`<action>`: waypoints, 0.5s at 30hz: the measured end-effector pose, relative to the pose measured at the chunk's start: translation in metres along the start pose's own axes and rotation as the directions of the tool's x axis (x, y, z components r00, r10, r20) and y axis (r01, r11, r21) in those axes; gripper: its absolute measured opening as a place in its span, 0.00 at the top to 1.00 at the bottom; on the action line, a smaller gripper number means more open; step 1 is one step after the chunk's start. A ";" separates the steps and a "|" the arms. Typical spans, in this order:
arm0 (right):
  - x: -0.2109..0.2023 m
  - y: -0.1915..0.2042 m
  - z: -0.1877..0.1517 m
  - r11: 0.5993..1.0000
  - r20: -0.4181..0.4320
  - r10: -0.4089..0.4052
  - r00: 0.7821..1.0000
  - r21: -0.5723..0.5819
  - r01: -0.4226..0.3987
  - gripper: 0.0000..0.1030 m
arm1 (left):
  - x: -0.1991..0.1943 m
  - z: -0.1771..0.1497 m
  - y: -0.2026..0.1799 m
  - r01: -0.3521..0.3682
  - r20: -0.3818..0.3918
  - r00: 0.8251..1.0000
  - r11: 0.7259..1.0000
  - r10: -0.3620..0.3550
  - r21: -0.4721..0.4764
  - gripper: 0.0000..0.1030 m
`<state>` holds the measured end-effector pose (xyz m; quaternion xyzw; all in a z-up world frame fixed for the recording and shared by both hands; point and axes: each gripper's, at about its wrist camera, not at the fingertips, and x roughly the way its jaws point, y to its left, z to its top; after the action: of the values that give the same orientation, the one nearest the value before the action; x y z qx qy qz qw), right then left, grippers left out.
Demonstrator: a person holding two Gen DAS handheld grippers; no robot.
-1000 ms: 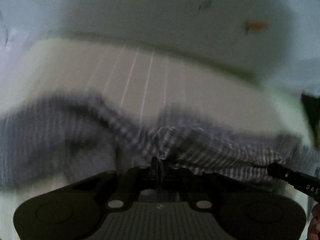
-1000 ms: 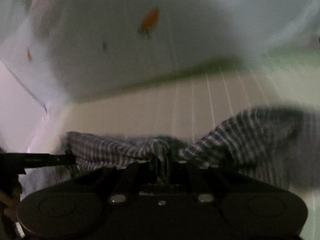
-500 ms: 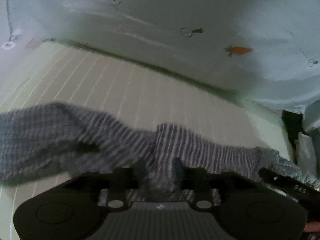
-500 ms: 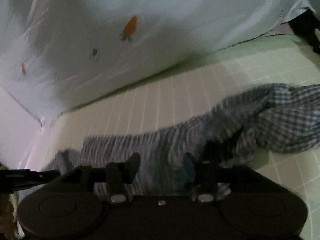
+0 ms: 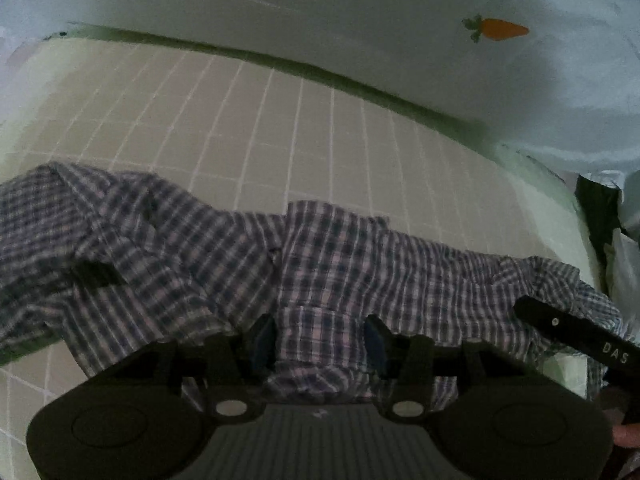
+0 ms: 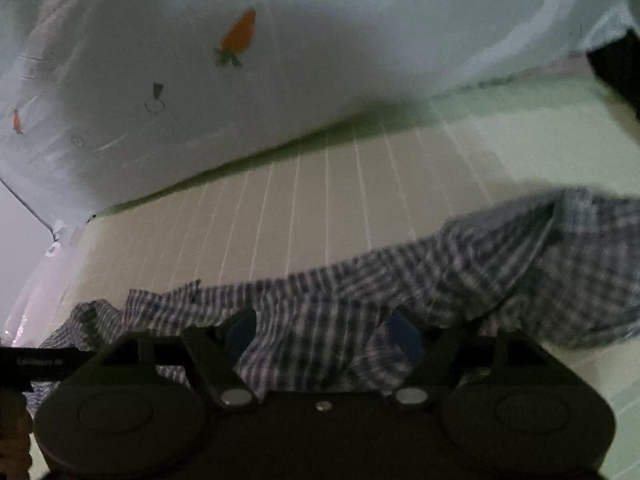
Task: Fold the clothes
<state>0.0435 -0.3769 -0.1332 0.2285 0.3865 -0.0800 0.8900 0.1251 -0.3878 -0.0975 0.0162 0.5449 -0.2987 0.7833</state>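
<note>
A blue and white checked shirt (image 5: 224,264) lies crumpled across the gridded mat (image 5: 280,128); in the right wrist view the same shirt (image 6: 460,276) stretches to the right. My left gripper (image 5: 320,338) hangs over its near edge, jaws opening, cloth lying loose between the blue pads (image 5: 264,336) without being pressed. My right gripper (image 6: 324,330) is likewise opening over the shirt, its pads (image 6: 404,330) wide apart with fabric beneath and between them. The right gripper's dark finger (image 5: 576,336) shows at the right edge of the left wrist view.
A pale blue sheet with a carrot print (image 5: 496,30) hangs behind the mat (image 6: 320,200), carrot (image 6: 238,36) also visible there. Something dark (image 5: 600,208) sits at the mat's far right. A fingertip of the person (image 5: 626,434) shows at the lower right.
Both grippers were shut on the lifted shirt a second ago. They have opened, and the shirt has dropped and now lies spread on the mat. Both views have tilted slightly lower.
</note>
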 end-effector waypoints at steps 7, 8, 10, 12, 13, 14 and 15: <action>0.016 0.010 -0.007 0.997 -0.067 0.037 0.997 -0.063 -0.042 0.45 | 0.020 -0.007 -0.001 0.013 -0.051 0.999 0.999 -0.011 0.034 0.52; 0.018 0.011 -0.008 0.997 -0.084 0.036 0.996 -0.068 -0.041 0.55 | 0.019 -0.007 -0.004 0.018 -0.048 0.999 0.998 -0.015 0.055 0.71; 0.019 0.010 -0.008 0.996 -0.115 0.044 0.992 -0.072 -0.052 0.88 | 0.012 -0.002 -0.010 0.018 -0.028 0.999 0.996 -0.016 0.091 0.85; 0.012 0.011 -0.007 0.994 -0.103 0.065 0.993 -0.076 -0.073 0.97 | 0.002 0.004 -0.017 0.015 -0.001 1.000 0.992 -0.015 0.125 0.87; 0.008 0.011 -0.006 0.993 -0.092 0.082 0.992 -0.073 -0.088 0.98 | -0.003 0.007 -0.020 0.013 0.012 1.000 0.990 -0.014 0.142 0.90; 0.003 0.014 0.000 0.992 -0.075 0.096 0.993 -0.079 -0.102 0.98 | -0.010 0.013 -0.023 0.014 0.033 0.999 0.988 -0.019 0.156 0.94; -0.003 0.016 0.005 0.990 -0.057 0.111 0.992 -0.085 -0.116 0.98 | -0.018 0.023 -0.027 0.021 0.066 0.997 0.986 -0.033 0.168 0.94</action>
<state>0.0502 -0.3653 -0.1227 0.2127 0.3993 -0.0061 0.8918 0.1273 -0.4099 -0.0649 0.0642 0.4912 -0.3542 0.7932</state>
